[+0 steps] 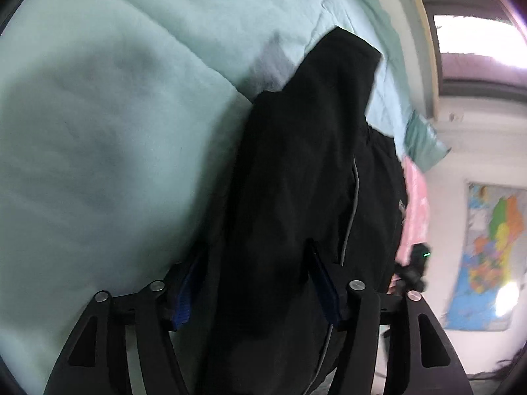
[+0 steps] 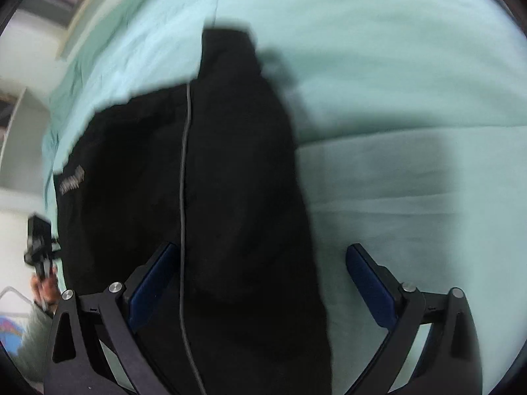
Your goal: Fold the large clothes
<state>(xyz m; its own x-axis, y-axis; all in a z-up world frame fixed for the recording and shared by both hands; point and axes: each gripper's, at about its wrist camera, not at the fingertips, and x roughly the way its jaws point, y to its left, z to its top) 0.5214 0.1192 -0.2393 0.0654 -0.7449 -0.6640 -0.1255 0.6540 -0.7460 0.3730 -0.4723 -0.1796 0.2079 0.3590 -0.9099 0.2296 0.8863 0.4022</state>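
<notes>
- Black jacket (image 1: 296, 171) is what I'm dealing with, laid out long on a mint green bed sheet (image 1: 98, 131), with a thin grey zipper line (image 2: 184, 181) running down its length.
- Left gripper (image 1: 260, 283): jaws stand apart, and the jacket fills the whole gap between the blue pads (image 1: 184, 293). The cloth looks loose in there, I don't see the pads squeezing it. The left finger sits right at the jacket's edge where it meets the sheet.
- Right gripper (image 2: 263, 283): jaws wide apart too. The left pad is over the jacket just beside the zipper line, the right pad is out over bare sheet, clear of the cloth. So the jacket's right edge runs through the gap between them. Nothing gripped.
- Far end of the jacket narrows to a squared-off tip pointing away from both grippers.
- From the right camera I can see my other hand (image 2: 44, 288) on its gripper handle past the jacket's left edge.
- There's a colourful map (image 1: 490, 250) on the wall and something pink (image 1: 416, 207) beyond the jacket. Both views are pretty blurry.
</notes>
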